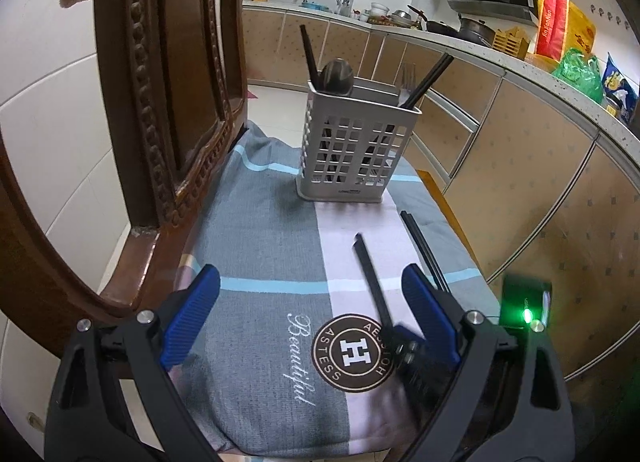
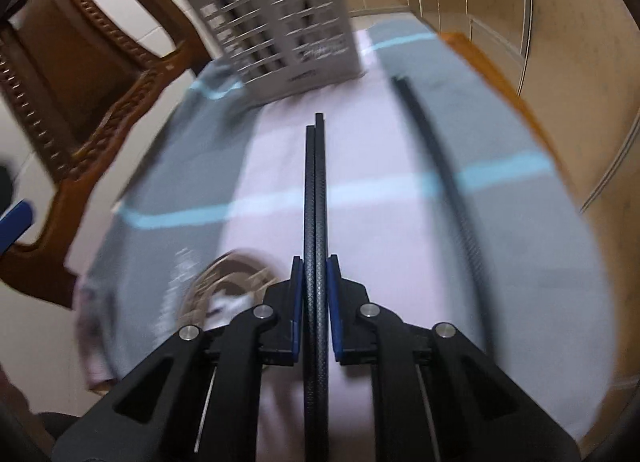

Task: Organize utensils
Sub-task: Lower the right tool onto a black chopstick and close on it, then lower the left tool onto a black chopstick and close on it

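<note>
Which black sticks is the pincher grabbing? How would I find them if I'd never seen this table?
Find the grey holed utensil basket standing on the striped cloth. In front of it, on the pale pink stripe, two black chopsticks lie side by side, pinched by the right gripper. The other pair of chopsticks lies loose to their right, with nothing holding it.

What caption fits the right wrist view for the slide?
Right gripper shut on a pair of black chopsticks; second pair on the cloth, grey utensil holder ahead.
</note>
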Demonstrator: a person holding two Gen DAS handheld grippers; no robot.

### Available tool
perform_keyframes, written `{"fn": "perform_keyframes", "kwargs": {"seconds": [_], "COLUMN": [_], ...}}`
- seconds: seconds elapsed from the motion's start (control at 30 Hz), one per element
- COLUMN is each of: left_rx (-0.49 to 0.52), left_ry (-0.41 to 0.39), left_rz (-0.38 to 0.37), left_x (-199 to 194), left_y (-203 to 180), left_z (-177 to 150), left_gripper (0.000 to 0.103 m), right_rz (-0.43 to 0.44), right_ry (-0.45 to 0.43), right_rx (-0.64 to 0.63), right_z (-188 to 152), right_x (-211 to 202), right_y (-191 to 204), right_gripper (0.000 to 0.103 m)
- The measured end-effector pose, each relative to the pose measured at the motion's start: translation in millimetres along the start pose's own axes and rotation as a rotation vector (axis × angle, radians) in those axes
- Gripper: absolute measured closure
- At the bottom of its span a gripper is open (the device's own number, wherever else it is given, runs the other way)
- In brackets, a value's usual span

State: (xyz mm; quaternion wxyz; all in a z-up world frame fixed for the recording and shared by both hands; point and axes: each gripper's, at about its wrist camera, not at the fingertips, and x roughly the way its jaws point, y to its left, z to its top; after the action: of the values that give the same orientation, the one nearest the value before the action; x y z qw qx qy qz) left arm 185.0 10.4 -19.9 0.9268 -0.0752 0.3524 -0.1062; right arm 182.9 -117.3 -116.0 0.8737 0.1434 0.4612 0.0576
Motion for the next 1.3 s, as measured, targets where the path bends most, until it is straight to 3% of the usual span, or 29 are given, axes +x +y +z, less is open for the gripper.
{"fn": "perform_keyframes", "kwargs": {"seconds": [0.27, 0.47, 0.9, 0.97, 1.1, 1.3], "left_rx": [-0.022, -0.03, -0.021, -0.015, -0.006, 0.004], "left_ry": [0.011, 0.017, 0.036, 0.041, 0.049, 0.054], "left_rz": [0.0, 0.003, -0.003, -0.005, -0.005, -0.006], "left_x": [-1, 2, 8, 9, 12, 14], "left_y": [9, 9, 8, 6, 4, 0], "left_z": [0, 0, -1, -1, -2, -4], "left_gripper": [0.011, 0.011, 0.011, 0.011, 0.011, 0.011], "right_rz": [-0.007, -0.053, -0.17, -0.173, -0.188, -0.188], "right_ry": [-0.069, -0.005, -0.035, -0.054, -0.077, -0.079], "right_rx": [-0.044, -0.137, -0.222, -0.215, -0.138, -0.064], "right_z": [2, -1, -2, -3, -6, -21], "right_x": [-17, -2, 4, 4, -6, -24], "right_y": [10, 17, 27, 23, 9, -10], "right_gripper": [0.083, 0.083, 0.081, 0.081, 0.097, 0.097]}}
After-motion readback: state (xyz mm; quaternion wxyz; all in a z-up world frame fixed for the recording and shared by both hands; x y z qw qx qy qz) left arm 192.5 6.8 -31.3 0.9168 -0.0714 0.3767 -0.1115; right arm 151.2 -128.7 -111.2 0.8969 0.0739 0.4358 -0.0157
